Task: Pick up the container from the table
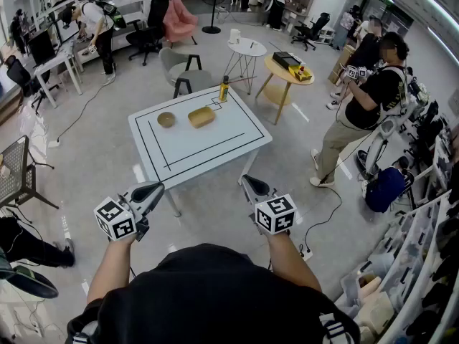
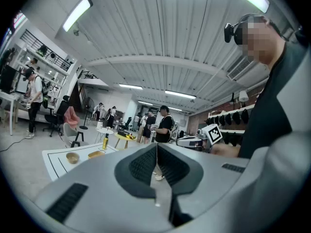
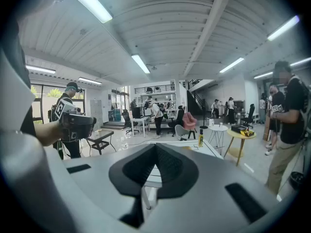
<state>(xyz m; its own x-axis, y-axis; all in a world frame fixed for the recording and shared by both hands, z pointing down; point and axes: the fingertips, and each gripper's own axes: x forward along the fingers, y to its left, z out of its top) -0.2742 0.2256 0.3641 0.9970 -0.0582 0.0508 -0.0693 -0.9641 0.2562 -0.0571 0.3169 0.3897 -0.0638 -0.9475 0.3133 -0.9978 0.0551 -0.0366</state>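
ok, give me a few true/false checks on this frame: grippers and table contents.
1. The left gripper and right gripper are both shut and empty. True.
2. The right gripper grips the container. False: it lies on the table, untouched, with both grippers short of the table.
3. A bottle stands near the table's far edge. True.
4. In the head view the bowl lies right of the container. False: it lies left of it.

We hold both grippers out ahead of our chest, forearms apart. Our left gripper points level, its jaws pressed together and empty. Our right gripper tips slightly downward, jaws likewise closed and empty.
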